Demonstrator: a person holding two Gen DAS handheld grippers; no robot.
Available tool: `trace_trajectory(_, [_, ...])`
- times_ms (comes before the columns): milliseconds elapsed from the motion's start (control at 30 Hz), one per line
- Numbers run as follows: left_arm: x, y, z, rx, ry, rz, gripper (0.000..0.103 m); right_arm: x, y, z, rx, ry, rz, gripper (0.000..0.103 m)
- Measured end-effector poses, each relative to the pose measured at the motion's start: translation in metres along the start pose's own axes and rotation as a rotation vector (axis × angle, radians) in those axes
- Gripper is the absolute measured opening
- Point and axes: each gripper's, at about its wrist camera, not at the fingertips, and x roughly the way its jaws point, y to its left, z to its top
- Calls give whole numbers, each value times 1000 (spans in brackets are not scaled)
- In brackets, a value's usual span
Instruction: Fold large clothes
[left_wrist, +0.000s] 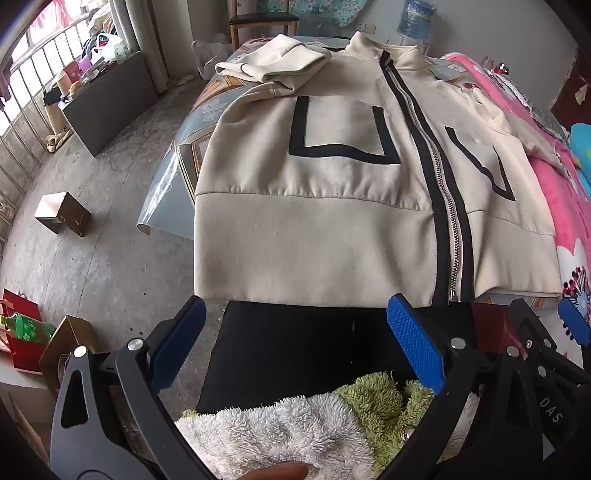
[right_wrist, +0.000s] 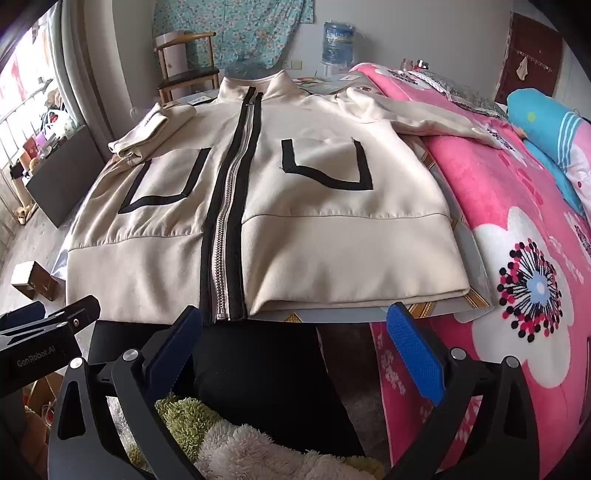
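1. The cream zip-up jacket (right_wrist: 258, 206) lies flat, front up, on the bed's board.
2. Left gripper (left_wrist: 295, 343) and right gripper (right_wrist: 295, 343) hang agape and empty above its hem.
3. Each should pinch a hem corner squarely, keeping layers together.

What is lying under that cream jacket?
Under the cream jacket a glossy patterned table cover shows at the edges, beside a pink flowered blanket. Whatever lies beneath the jacket's middle is covered and cannot be seen.

"GenRobot.AI" on left tool (right_wrist: 44, 325)
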Motion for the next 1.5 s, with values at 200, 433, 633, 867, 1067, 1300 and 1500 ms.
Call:
trace_trajectory(200, [0,0,0,-1,-2,1,95,0,0,0,2,3,10,97])
trace_trajectory(433, [0,0,0,-1,-2,1,95,0,3,-2,-4,7,13,97])
trace_trajectory(633, [0,-4,-1,-2,-5,5,95,1,2,-2,-3,9,17,97])
trace_trajectory(867, [0,-4,-1,0,-5,5,95,0,0,-1,-4,4,23,97])
trace_trajectory(1067, [0,-1,0,1,-5,6,95,0,1,-1,-4,3,24,97])
trace_trajectory(1300, [0,0,1,0,-7,8,95,-3,-1,-1,-2,-1,26,97])
trace_trajectory(1500, [-2,1,2,-1,-10,9,95,-4,-1,-1,-1,-2,27,97])
